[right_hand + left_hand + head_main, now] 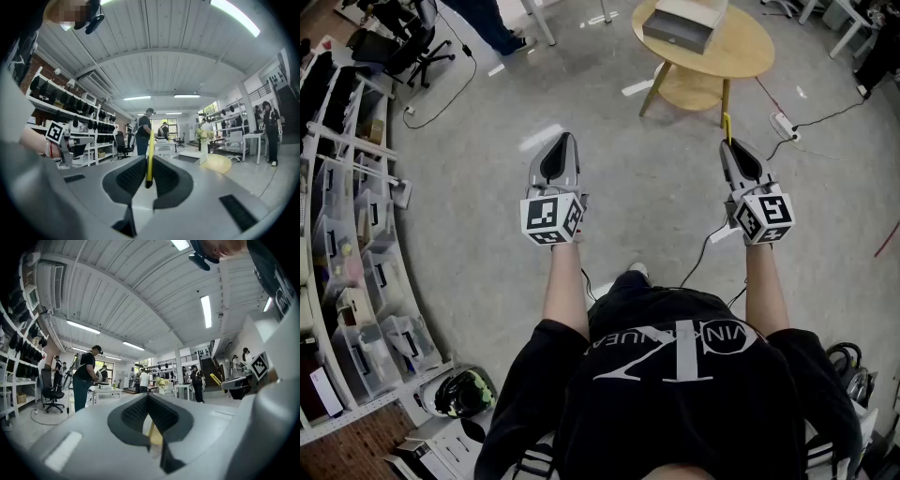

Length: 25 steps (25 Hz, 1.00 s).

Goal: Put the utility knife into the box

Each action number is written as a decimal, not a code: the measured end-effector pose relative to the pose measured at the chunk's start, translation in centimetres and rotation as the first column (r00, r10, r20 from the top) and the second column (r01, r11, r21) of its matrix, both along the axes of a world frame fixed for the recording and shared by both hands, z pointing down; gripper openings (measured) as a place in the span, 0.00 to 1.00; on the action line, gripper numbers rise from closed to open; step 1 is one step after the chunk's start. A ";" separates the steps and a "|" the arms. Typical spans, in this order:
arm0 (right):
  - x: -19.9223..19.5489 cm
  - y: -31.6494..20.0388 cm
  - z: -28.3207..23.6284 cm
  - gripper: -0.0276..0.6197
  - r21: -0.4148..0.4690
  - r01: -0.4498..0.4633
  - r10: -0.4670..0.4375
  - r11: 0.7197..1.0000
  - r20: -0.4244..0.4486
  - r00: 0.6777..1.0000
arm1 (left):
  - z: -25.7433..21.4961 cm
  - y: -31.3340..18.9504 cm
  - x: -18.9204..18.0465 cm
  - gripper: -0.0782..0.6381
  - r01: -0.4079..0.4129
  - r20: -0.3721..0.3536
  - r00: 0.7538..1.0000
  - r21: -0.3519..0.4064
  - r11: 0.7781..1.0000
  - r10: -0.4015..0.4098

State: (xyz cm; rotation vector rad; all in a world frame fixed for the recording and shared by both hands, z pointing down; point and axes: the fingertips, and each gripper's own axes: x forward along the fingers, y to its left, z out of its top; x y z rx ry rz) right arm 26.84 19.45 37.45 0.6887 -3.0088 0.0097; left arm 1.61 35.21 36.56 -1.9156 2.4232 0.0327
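The yellow utility knife sticks out forward from my right gripper, which is shut on it. In the right gripper view the knife stands upright between the dark pads of that gripper. The grey box lies on a round wooden table ahead, well beyond both grippers; in the right gripper view the box is small and far off. My left gripper is held level over the floor, its jaws together with nothing in them, as the left gripper view also shows.
Shelves with plastic bins run along the left. An office chair and a standing person's legs are at the far left. A power strip with cables lies on the floor near the table. Several people stand in the room.
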 end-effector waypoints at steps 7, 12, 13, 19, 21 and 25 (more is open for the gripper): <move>-2.4 0.3 0.4 0.12 0.010 -0.021 0.021 1.000 0.005 1.000 | 1.4 0.6 -2.7 0.12 -0.010 -0.011 1.000 -0.010 1.000 0.010; -2.9 0.5 0.7 0.12 -0.001 -0.028 0.028 1.000 0.002 1.000 | 1.9 1.0 -3.6 0.12 -0.009 -0.033 0.999 -0.009 1.000 0.009; -3.0 0.5 0.7 0.12 -0.001 -0.027 0.027 1.000 0.002 1.000 | 1.9 1.0 -3.7 0.12 -0.010 -0.036 0.999 -0.008 1.000 0.010; -4.5 -1.2 0.6 0.12 -0.003 -0.028 0.028 1.000 0.006 1.000 | 2.9 -0.7 -4.8 0.12 -0.018 -0.048 0.999 -0.015 1.000 0.017; -5.3 -1.9 0.8 0.12 -0.001 -0.025 0.025 1.000 0.004 1.000 | 3.3 -1.5 -5.5 0.12 -0.018 -0.053 0.998 -0.017 1.000 0.017; -7.4 -4.0 1.3 0.12 -0.009 -0.032 0.032 0.999 0.010 0.999 | 3.7 -4.1 -7.6 0.12 -0.028 -0.057 0.998 -0.027 0.999 0.026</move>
